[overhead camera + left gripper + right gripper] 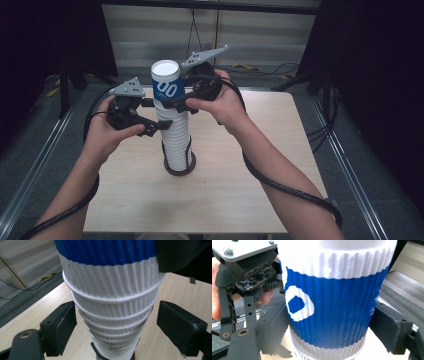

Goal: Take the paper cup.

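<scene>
A tall stack of white ribbed paper cups (pixel 176 140) stands on a dark round base (pixel 179 171) at the middle of the wooden table (pixel 240 170). Its top cup (pixel 166 85) has a blue band with white "00". My left gripper (pixel 156 115) comes in from the left, just under the top cup. In the left gripper view its jaws press both sides of the stack (pixel 112 315) below the blue cup (pixel 107 255). My right gripper (pixel 172 100) comes from the right, a little higher. Its jaws sit tight on either side of the blue cup (pixel 332 302).
Thin black wire uprights (pixel 190 150) rise from the base beside the lowest cups. Bare tabletop lies all round the stack. Metal rails (pixel 35 165) run along both sides of the table. Cables (pixel 260 67) lie on the floor behind it, with dark curtains left and right.
</scene>
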A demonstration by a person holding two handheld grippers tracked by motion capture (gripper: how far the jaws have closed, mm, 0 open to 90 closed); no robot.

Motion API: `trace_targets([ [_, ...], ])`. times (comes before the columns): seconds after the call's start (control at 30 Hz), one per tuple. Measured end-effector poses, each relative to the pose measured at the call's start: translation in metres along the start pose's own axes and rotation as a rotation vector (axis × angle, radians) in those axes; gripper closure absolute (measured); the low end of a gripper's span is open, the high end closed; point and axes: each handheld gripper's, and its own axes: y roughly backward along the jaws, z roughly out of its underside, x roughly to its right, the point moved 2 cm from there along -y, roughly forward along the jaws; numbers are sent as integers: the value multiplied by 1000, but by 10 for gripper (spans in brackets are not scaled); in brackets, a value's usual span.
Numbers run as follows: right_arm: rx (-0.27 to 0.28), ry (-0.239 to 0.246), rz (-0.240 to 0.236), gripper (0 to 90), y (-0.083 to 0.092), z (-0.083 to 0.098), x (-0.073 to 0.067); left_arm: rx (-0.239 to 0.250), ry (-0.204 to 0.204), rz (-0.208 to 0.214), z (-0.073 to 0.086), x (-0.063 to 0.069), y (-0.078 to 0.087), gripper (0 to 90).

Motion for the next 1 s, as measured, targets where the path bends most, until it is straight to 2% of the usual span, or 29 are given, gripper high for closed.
trace_targets([
  [0.2,-1,-2,-3,192,2,0,-1,34,0,2,-4,0,1,157],
  [0.3,-2,-2,-3,192,2,0,-1,36,7,2,-4,1,-1,156],
  [0.33,-1,1,-4,192,2,0,-1,28,-12,-6,-4,1,-3,154],
  [0.4,-1,0,-3,193,2,0,-1,28,-19,-8,-4,1,-3,153],
  [0.43,1,3,-4,193,2,0,-1,19,-44,-15,-3,1,-3,157],
  [0.8,6,1,-8,196,4,1,-1,21,-28,-3,-2,1,-1,180],
  [0.83,11,0,-6,198,5,1,-1,21,-37,-4,-1,0,0,195],
  [0.93,14,1,-9,200,5,1,0,29,-23,2,0,0,1,210],
  [1.0,10,2,-8,200,6,0,0,29,-32,3,1,0,1,211],
])
